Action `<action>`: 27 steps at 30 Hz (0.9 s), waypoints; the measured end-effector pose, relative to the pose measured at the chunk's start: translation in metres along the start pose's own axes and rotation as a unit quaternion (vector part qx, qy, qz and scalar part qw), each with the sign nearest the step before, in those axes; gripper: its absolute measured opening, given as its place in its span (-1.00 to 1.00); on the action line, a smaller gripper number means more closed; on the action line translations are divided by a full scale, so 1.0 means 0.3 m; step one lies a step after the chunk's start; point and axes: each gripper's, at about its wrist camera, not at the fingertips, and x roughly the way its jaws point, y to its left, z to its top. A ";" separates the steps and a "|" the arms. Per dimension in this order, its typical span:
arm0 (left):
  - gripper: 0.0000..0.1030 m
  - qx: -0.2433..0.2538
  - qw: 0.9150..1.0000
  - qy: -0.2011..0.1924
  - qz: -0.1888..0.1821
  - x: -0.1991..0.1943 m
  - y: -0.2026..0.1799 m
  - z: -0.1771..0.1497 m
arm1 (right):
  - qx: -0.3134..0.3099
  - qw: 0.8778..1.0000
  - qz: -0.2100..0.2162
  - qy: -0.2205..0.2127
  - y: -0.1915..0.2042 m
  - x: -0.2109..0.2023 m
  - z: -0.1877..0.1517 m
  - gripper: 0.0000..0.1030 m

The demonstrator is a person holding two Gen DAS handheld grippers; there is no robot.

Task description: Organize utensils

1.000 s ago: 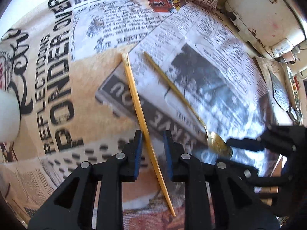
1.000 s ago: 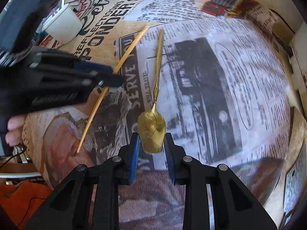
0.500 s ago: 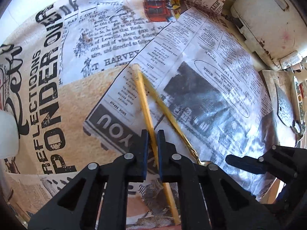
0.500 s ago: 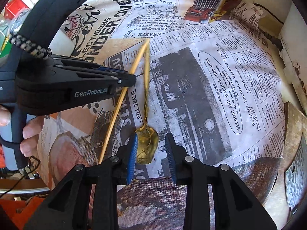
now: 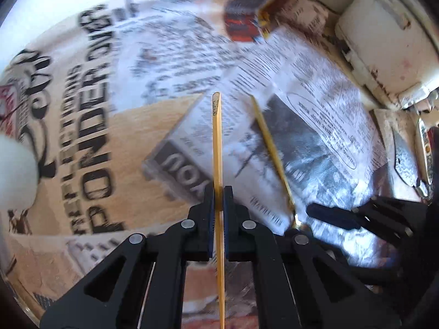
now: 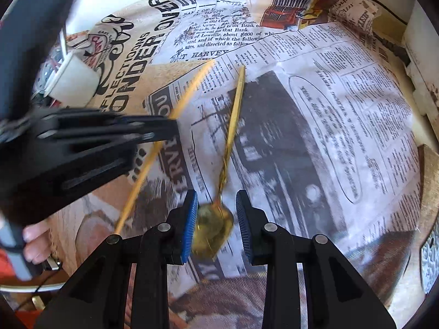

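A gold chopstick point(image 5: 217, 148) is clamped between the blue pads of my left gripper point(image 5: 218, 200), which is shut on it and holds it lifted off the newspaper-print cloth; it also shows in the right wrist view point(image 6: 153, 153). A gold spoon point(image 6: 216, 219) lies on the cloth, handle pointing away. My right gripper point(image 6: 217, 205) is open, its pads on either side of the spoon bowl without gripping it. In the left wrist view the spoon handle point(image 5: 271, 150) runs to the right of the chopstick, and the right gripper point(image 5: 356, 219) reaches in from the right.
A white cup point(image 6: 74, 82) stands at the left on the cloth. A white appliance point(image 5: 384, 41) sits at the back right. A patterned metal dish point(image 5: 406, 161) rests on a wooden board at the right edge.
My left gripper has closed on the chopstick and raised it so it now points straight ahead. My right gripper has opened wider around the spoon bowl.
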 end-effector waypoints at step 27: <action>-0.94 -0.084 0.988 -0.131 -0.008 -0.406 0.354 -0.301 | -0.004 0.998 -0.050 -0.047 0.148 0.018 0.073 -0.88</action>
